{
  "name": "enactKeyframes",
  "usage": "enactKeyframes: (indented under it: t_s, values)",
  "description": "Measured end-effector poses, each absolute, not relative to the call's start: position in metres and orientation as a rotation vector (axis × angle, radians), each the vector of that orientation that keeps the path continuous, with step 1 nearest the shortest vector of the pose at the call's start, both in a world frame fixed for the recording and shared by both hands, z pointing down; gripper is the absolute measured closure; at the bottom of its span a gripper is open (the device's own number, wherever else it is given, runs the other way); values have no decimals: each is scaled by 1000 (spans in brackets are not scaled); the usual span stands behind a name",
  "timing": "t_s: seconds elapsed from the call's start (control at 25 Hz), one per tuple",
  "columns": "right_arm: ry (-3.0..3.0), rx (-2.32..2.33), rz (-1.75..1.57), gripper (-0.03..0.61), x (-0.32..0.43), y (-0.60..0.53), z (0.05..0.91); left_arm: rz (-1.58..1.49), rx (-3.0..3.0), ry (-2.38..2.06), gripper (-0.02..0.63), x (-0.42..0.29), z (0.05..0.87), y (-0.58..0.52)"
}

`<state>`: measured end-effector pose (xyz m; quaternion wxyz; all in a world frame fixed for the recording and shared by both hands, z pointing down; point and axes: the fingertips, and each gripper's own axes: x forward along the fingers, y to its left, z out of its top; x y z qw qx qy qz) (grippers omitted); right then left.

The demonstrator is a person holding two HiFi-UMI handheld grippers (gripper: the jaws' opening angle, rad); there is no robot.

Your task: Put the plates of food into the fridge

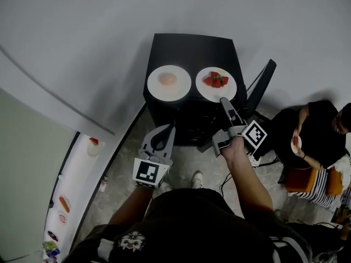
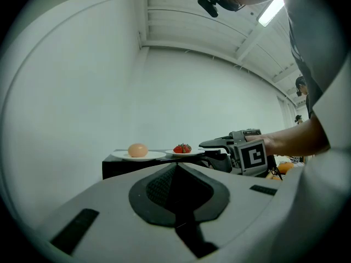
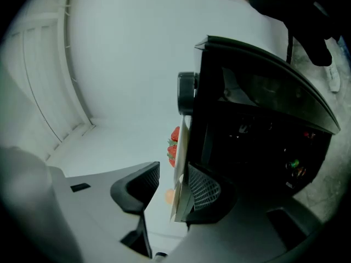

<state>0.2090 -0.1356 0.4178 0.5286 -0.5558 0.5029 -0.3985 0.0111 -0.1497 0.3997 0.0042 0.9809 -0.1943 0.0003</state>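
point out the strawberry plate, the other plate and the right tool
strawberry plate [image 1: 211,95]: head view, bare white part near its rim
plate with tan round food [image 1: 156,90]: head view, bare white part
right tool [image 1: 224,101]: head view, tip between its jaws

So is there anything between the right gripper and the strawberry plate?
Nothing stands between them. In the right gripper view the strawberry plate shows edge-on, with its rim already inside the open jaws of the right gripper.
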Motion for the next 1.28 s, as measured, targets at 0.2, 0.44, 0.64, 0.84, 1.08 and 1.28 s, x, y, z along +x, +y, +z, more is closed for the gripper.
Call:
enactKeyframes:
  t_s: [0.2, 0.44, 0.64, 0.84, 1.08, 1.28]
  values:
    - [1165, -1317, -966, 419, 215, -142, 419, 11, 3074, -614, 592, 10, 400, -150]
    - [1133, -1319, -971, 510, 220, -145, 421, 26, 3075, -627, 592, 9, 400, -151]
    - [1126, -1315, -972, 522, 222, -144, 423, 54, 3082, -630, 592, 9, 408, -154]
    - [1142, -1306, -961, 531, 219, -140, 423, 55, 3062, -632, 592, 7, 411, -154]
    - [1160, -1305, -950, 545, 220, -130, 419, 49, 3058, -660, 592, 9, 410, -155]
    - [1195, -1286, -947, 545, 212, -119, 410, 80, 3057, -661, 592, 8, 419, -153]
